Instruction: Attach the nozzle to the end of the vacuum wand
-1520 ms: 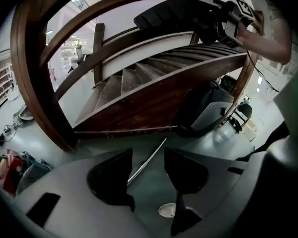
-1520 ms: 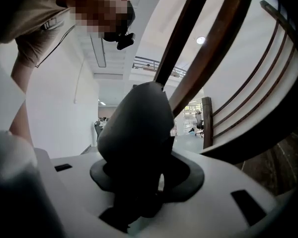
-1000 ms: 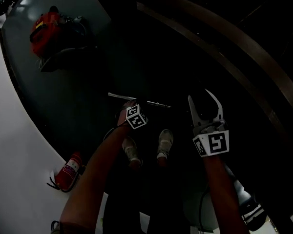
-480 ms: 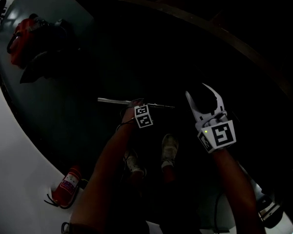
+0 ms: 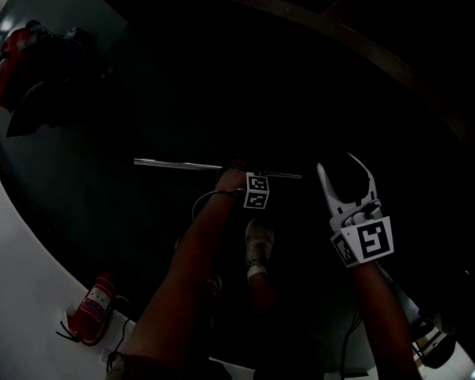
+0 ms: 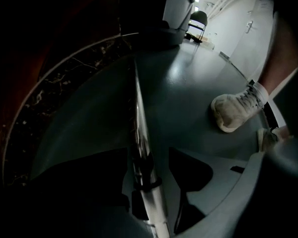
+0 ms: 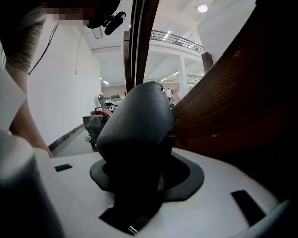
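The vacuum wand, a thin shiny metal tube, lies level across the dark floor. My left gripper points steeply down over its right part. In the left gripper view the wand runs straight between the dark pads. These jaws have just been opening, and a narrow gap shows on each side of the tube. My right gripper, with white fingers, is shut on the dark grey nozzle, held apart from the wand's right end.
A red machine stands at the far left. A red fire extinguisher lies by the white wall. The person's shoes stand just behind the wand. A curved wooden wall rises on the right.
My left hand has sunk and slid right along the wand, so more tube shows to its left. The right gripper with the nozzle has dropped a little to the right.
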A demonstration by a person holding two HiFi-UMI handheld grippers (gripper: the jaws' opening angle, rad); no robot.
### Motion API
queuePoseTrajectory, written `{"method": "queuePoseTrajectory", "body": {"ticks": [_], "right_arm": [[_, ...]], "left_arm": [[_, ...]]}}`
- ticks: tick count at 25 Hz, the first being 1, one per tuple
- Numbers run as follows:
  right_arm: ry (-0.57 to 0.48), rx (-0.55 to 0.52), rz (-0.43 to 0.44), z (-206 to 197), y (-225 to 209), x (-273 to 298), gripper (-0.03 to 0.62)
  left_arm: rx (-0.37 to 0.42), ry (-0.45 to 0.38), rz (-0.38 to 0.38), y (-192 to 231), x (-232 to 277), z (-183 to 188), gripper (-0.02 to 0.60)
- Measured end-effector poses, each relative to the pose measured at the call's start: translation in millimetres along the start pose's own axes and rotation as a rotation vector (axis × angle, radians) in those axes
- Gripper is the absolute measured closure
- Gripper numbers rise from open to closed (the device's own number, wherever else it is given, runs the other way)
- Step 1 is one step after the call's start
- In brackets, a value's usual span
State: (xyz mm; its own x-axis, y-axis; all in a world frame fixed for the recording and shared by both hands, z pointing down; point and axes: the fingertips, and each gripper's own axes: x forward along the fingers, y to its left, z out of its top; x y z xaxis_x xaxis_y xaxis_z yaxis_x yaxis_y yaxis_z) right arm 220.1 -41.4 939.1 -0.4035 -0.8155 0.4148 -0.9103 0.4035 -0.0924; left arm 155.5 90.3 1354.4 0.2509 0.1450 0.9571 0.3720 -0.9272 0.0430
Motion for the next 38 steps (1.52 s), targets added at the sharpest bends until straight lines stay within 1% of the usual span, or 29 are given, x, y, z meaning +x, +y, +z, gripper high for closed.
{"method": "queuePoseTrajectory", "body": {"ticks": [1, 2, 3, 4, 6, 8, 10, 12, 15, 18, 21, 24, 26, 28, 31, 33, 35, 38], "right_arm": [[-0.003, -0.003, -0.002, 3, -2, -5, 0.425], [-0.013, -0.003, -0.001, 8, -4, -10, 0.425], [-0.029, -0.004, 0.001, 15, -4, -15, 0.424], [-0.046, -0.007, 0.003, 23, -4, -20, 0.425], [-0.064, -0.021, -0.006, 37, -8, -31, 0.424], [-0.071, -0.022, -0.020, 51, -10, -42, 0.425], [-0.081, -0.019, -0.016, 73, -1, -50, 0.425], [-0.096, -0.048, 0.001, 105, 16, -65, 0.425], [-0.137, -0.105, 0.042, 180, 56, -91, 0.425], [-0.211, -0.126, 0.058, 273, 96, -116, 0.425], [-0.298, -0.135, 0.071, 362, 125, -137, 0.425], [-0.373, -0.160, 0.067, 441, 140, -151, 0.425], [-0.408, -0.178, 0.061, 485, 149, -161, 0.425], [-0.432, -0.197, 0.048, 519, 155, -175, 0.425], [-0.463, -0.248, 0.021, 558, 163, -189, 0.425], [-0.468, -0.293, 0.009, 573, 171, -188, 0.425], [-0.454, -0.350, -0.004, 576, 180, -181, 0.425], [-0.406, -0.479, -0.037, 558, 194, -159, 0.425]], "left_arm": [[0.013, 0.013, -0.002, -2, 8, 5, 0.327], [0.005, 0.029, 0.000, -4, 15, 6, 0.327], [-0.028, 0.045, 0.003, -4, 19, 5, 0.332], [-0.078, 0.056, 0.001, -2, 20, 2, 0.355], [-0.164, 0.072, -0.015, 3, 17, -1, 0.426], [-0.190, 0.080, -0.028, 1, 5, -8, 0.426], [-0.190, 0.042, -0.016, -5, -23, -16, 0.426], [-0.186, -0.032, 0.016, -4, -67, -13, 0.426], [-0.192, -0.144, 0.079, 4, -156, 0, 0.426], [-0.211, -0.210, 0.140, 9, -247, -1, 0.426], [-0.246, -0.228, 0.179, 7, -325, -16, 0.426], [-0.283, -0.215, 0.207, 3, -390, -34, 0.426], [-0.307, -0.208, 0.232, -3, -430, -47, 0.426], [-0.340, -0.209, 0.263, -12, -466, -60, 0.428], [-0.397, -0.209, 0.332, -19, -509, -87, 0.431], [-0.422, -0.210, 0.373, -20, -532, -105, 0.433], [-0.437, -0.213, 0.394, -25, -551, -117, 0.433], [-0.451, -0.223, 0.419, -31, -573, -128, 0.435]]}}
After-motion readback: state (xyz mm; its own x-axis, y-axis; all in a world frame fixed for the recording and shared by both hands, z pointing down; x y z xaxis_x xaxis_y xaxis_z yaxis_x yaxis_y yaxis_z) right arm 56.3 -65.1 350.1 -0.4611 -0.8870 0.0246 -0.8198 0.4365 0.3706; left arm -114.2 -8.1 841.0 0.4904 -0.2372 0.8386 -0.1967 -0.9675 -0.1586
